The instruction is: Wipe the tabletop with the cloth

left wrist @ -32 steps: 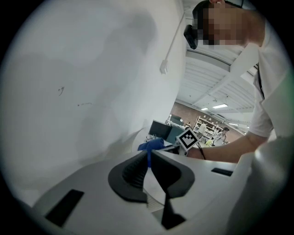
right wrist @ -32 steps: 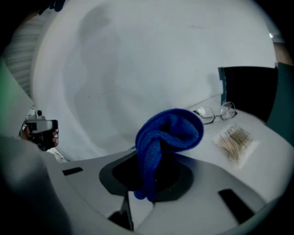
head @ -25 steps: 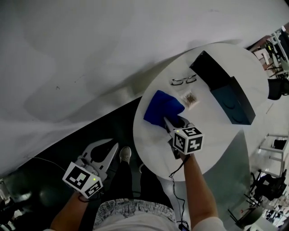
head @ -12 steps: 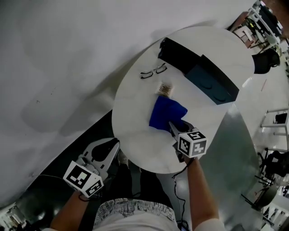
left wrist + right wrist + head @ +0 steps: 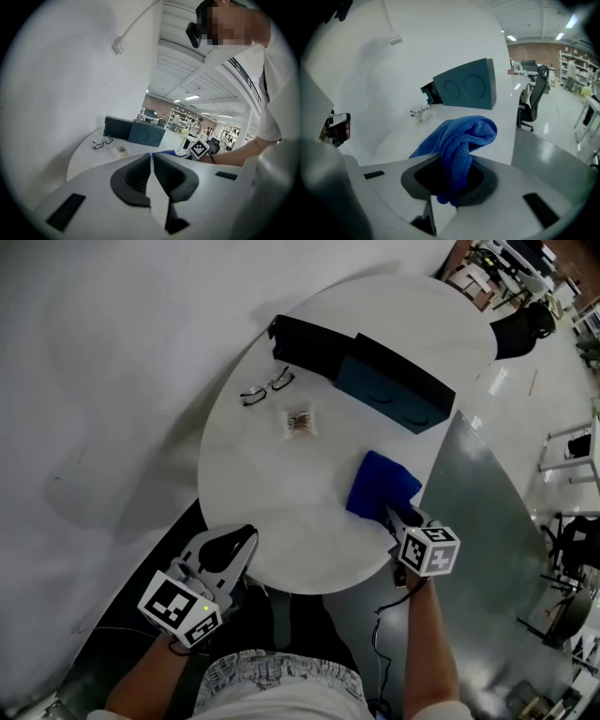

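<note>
We carry two matching tools, the left gripper [image 5: 246, 538] and the right gripper [image 5: 394, 513], each with a pale grey moulded shell, black pads lining its jaws, dark rectangular slots on its flanks and a white cube [image 5: 429, 550] printed with black square markers. A thin black cable [image 5: 377, 634] runs down from the right one. We wear a white short-sleeved top [image 5: 281, 103], a speckled grey-and-white garment [image 5: 272, 682] at the waist, and a black camera [image 5: 192, 33] on the head.
</note>
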`<state>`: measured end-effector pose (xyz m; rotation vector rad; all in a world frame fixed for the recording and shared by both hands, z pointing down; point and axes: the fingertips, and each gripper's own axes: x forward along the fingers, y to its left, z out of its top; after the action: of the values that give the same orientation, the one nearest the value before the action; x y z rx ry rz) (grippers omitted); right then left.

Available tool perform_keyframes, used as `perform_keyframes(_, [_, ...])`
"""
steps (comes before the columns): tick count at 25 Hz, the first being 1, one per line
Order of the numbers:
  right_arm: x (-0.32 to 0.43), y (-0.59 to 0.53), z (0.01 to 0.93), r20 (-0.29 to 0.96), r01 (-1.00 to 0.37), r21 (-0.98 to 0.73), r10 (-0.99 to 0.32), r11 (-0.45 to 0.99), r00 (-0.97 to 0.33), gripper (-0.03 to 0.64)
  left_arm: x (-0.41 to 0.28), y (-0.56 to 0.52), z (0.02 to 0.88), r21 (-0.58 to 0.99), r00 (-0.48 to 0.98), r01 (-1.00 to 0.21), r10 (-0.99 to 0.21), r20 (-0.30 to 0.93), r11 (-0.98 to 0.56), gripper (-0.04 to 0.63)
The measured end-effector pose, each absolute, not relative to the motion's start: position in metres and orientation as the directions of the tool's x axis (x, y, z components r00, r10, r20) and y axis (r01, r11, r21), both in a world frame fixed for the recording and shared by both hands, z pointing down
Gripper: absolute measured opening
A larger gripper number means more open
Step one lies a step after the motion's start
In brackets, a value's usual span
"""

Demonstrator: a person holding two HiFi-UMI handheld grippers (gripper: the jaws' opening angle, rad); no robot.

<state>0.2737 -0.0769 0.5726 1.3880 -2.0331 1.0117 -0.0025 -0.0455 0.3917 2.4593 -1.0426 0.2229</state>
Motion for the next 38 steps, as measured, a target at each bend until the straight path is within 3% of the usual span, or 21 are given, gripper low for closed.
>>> perform_keyframes(8, [0.299,-0.070,0.562,0.715,-0.934,-0.315,-0.604,0.172,-0.352,0.083,0.015,-0.049,0.385,0.342,0.713,-0.701,-0.625,0.319,-0.626,0.040])
perform_keyframes(15, [0.262,-0.084,0.525,0.650,-0.913,-0.318,-0.642,0.257,-0.407,0.083,-0.010,-0.046,0.371,0.341,0.693,-0.720,-0.655,0.302,-0.604,0.040])
perform_keyframes(23, [0.132,-0.108,0.476,0.582,-0.837,-0.331,-0.604,0.435,-0.544,0.083,-0.088,-0.043,0.369,0.343,0.631,-0.769,-0.726,0.273,-0.539,0.040])
perform_keyframes(29, [0.018,-0.107,0.479,0.555,-0.731,-0.372,-0.495,0.572,-0.669,0.083,-0.157,-0.025,0.370,0.338,0.547,-0.825,-0.789,0.279,-0.453,0.040])
perform_keyframes(38, [-0.082,-0.096,0.514,0.581,-0.651,-0.410,-0.368,0.639,-0.726,0.083,-0.238,0.005,0.386,0.346,0.442,-0.878,-0.838,0.320,-0.332,0.040])
